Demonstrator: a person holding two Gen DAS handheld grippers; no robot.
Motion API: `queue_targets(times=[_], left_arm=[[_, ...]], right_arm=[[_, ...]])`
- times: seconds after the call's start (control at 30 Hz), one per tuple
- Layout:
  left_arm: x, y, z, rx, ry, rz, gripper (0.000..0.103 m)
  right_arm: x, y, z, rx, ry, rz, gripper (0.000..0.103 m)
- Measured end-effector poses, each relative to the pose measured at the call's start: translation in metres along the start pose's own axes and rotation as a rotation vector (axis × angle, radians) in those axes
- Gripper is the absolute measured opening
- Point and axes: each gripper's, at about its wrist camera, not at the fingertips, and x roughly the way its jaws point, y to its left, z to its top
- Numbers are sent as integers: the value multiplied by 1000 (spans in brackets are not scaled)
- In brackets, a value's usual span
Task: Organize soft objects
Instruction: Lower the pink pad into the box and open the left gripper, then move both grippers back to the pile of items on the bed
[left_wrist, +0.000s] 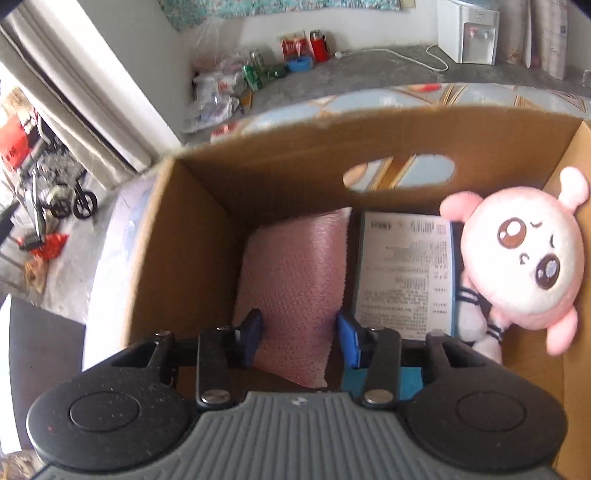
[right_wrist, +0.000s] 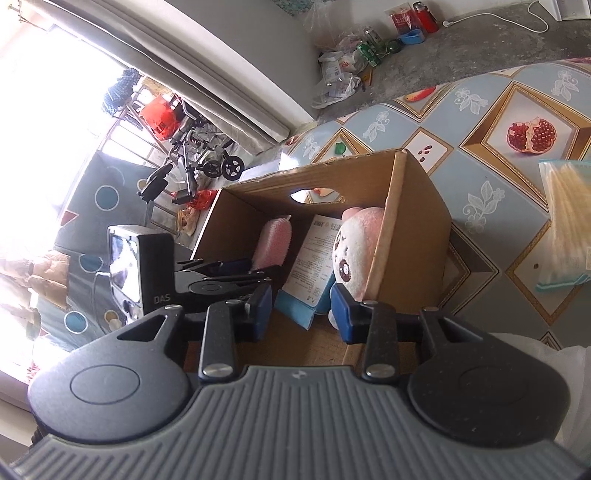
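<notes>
Your left tool (left_wrist: 300, 334) reaches down into the open cardboard box (left_wrist: 295, 155) on the patterned desk (right_wrist: 480, 122), its blue pads on either side of a pink textured sponge (left_wrist: 295, 266) that stands upright near the box's left wall. The jaws are partly apart, and the blur keeps anyone from telling whether the pads press the sponge. Just right of the sponge stands a blue-edged printed packet (left_wrist: 404, 269), and against the right wall leans a pink plush doll (left_wrist: 521, 254), its face turned upward. Your right tool (right_wrist: 302, 312) hangs over the near edge of the box, jaws narrowly parted with nothing between them. A clear bag of yellowish material (right_wrist: 565, 225) lies on the desk, right of the box.
</notes>
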Motion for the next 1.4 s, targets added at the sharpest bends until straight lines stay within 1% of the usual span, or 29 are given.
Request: queue_targets(times=[0.07, 0.13, 0.2, 0.27, 0.33, 0.4, 0.43, 0.5, 0.57, 0.63, 0.7, 0.8, 0.83, 0.93, 1.0, 1.1, 1.17, 1.23, 1.33, 1.4], left_arm=[[-2, -1, -1, 1, -24, 9, 48], [-7, 1, -1, -7, -45, -6, 51], [-15, 5, -3, -29, -70, -22, 62], [-23, 8, -5, -47, -89, -24, 64], [-34, 12, -7, -67, -96, -21, 64], [-48, 17, -12, -91, -115, -38, 64], [-57, 19, -16, -100, -129, -52, 65], [-82, 21, -23, -119, -170, -95, 72], [-109, 22, -36, -130, -221, -145, 77], [-140, 18, -49, -123, -277, -202, 80], [-171, 11, -67, -106, -337, -260, 86], [-211, -5, -97, -95, -423, -371, 93], [-222, -11, -108, -95, -446, -414, 94], [-243, -32, -135, -99, -489, -521, 96], [-251, -51, -150, -83, -513, -567, 96], [-255, -82, -170, -52, -526, -637, 97], [-254, -105, -180, -35, -521, -674, 96], [-253, -129, -190, 7, -531, -693, 96], [-254, -166, -206, 66, -568, -684, 96], [-255, -186, -208, 97, -568, -674, 92]], right_arm=[[0, 1, -1, -1, 2, -1, 36], [-3, 1, -2, 5, 2, 2, 36], [-8, 1, -4, 6, -8, 5, 36], [-15, 2, -7, 7, -20, 10, 40], [-24, 4, -11, 6, -35, 13, 41], [-36, 7, -15, 5, -51, 17, 41], [-44, 8, -18, 5, -62, 18, 41], [-64, 10, -23, 3, -95, 14, 43], [-91, 10, -29, -6, -135, 1, 46], [-122, 11, -38, -25, -180, -31, 48], [-156, 9, -50, -41, -234, -77, 52], [-206, 2, -76, -51, -316, -155, 58], [-222, -2, -87, -51, -343, -185, 61], [-261, -16, -123, -38, -412, -257, 70], [-280, -27, -148, -18, -442, -289, 71], [-298, -45, -182, 16, -461, -319, 71], [-304, -54, -202, 26, -465, -333, 71], [-309, -60, -214, 30, -466, -341, 71], [-312, -70, -220, 42, -460, -346, 71], [-313, -72, -218, 42, -453, -339, 71]])
